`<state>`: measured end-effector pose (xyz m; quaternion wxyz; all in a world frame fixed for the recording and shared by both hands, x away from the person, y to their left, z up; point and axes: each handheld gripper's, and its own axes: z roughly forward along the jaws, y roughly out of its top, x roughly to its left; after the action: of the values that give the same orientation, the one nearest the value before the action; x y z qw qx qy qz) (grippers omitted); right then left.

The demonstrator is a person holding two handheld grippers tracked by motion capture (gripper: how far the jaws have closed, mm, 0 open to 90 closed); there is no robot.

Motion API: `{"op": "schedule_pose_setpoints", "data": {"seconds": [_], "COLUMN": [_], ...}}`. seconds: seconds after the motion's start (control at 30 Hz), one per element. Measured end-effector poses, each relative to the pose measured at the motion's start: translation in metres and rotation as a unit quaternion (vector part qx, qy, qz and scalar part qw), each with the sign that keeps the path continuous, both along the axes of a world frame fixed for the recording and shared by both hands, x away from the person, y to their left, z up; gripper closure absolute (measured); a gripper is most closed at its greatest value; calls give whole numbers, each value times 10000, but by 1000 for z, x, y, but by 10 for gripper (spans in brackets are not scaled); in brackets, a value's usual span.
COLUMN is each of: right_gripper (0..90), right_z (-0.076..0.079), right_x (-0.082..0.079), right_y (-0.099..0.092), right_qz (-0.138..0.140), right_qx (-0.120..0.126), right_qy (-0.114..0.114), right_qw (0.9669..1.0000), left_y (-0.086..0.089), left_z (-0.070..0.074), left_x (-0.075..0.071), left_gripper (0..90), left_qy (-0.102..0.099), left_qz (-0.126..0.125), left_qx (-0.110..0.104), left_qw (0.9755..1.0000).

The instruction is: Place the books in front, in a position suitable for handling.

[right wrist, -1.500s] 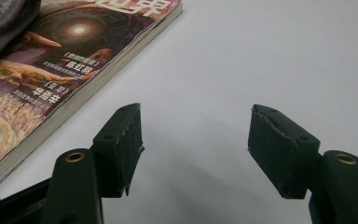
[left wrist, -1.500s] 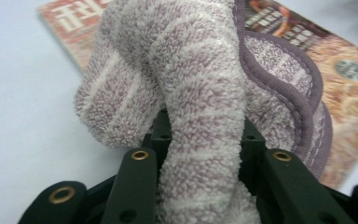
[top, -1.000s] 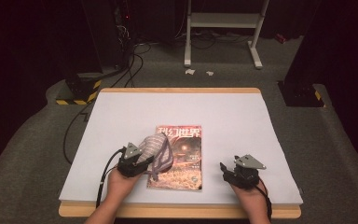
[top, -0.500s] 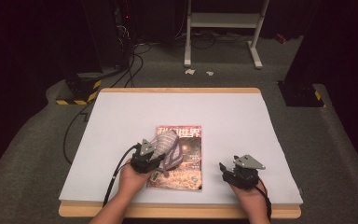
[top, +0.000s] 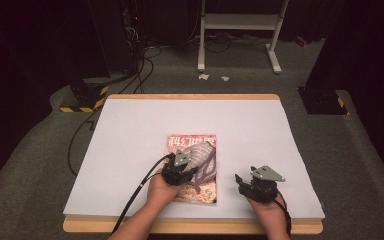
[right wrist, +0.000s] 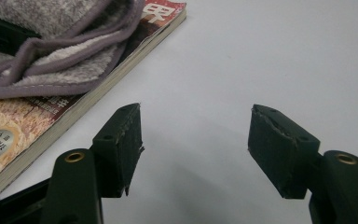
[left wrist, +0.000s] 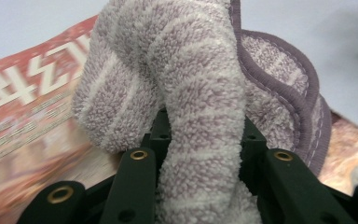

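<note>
A magazine (top: 192,145) with a red title lies on the white table top, near the front. A fluffy grey-and-mauve striped towel (top: 204,159) with a purple hem rests on its cover. My left gripper (top: 181,169) is over the magazine's lower half, shut on a bunched fold of the towel (left wrist: 200,93), which rises between its jaws (left wrist: 209,158). To the right of the magazine my right gripper (top: 260,184) sits low over bare table, open, with nothing between its fingers (right wrist: 198,140). The magazine's edge (right wrist: 121,60) and the towel (right wrist: 60,60) show in the right gripper view.
The white sheet (top: 260,130) covers a board with a wooden rim (top: 195,97). On the grey floor beyond lie black cables (top: 130,75), a yellow-and-black striped base (top: 82,102) at the left and a white frame's legs (top: 240,30) at the back.
My left gripper has carried the towel to the right, from the magazine's left edge to over its middle. The right gripper has stayed put.
</note>
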<state>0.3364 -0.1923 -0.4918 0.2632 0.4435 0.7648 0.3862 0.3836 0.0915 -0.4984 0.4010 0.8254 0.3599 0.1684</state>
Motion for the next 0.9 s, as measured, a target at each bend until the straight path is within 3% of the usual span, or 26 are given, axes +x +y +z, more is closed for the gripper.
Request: {"op": "schedule_pose_setpoints", "data": {"seconds": [0.2, 0.47, 0.9], "right_gripper": [350, 351, 351], "right_z": [1, 0, 0], "right_x": [-1, -1, -1], "right_y": [0, 3, 3], "right_qz": [0, 37, 30], "right_qx": [11, -23, -80], "right_qy": [1, -6, -23], "right_qw": [10000, 10000, 10000], "left_y": [-6, -2, 42], "left_z": [-1, -1, -3], "left_x": [1, 0, 0], "left_gripper": [670, 670, 670], "left_qy": [12, -10, 16], "left_qz": [-55, -54, 241], "left_qx": [-45, -22, -112], "left_qw": [10000, 10000, 9996]}}
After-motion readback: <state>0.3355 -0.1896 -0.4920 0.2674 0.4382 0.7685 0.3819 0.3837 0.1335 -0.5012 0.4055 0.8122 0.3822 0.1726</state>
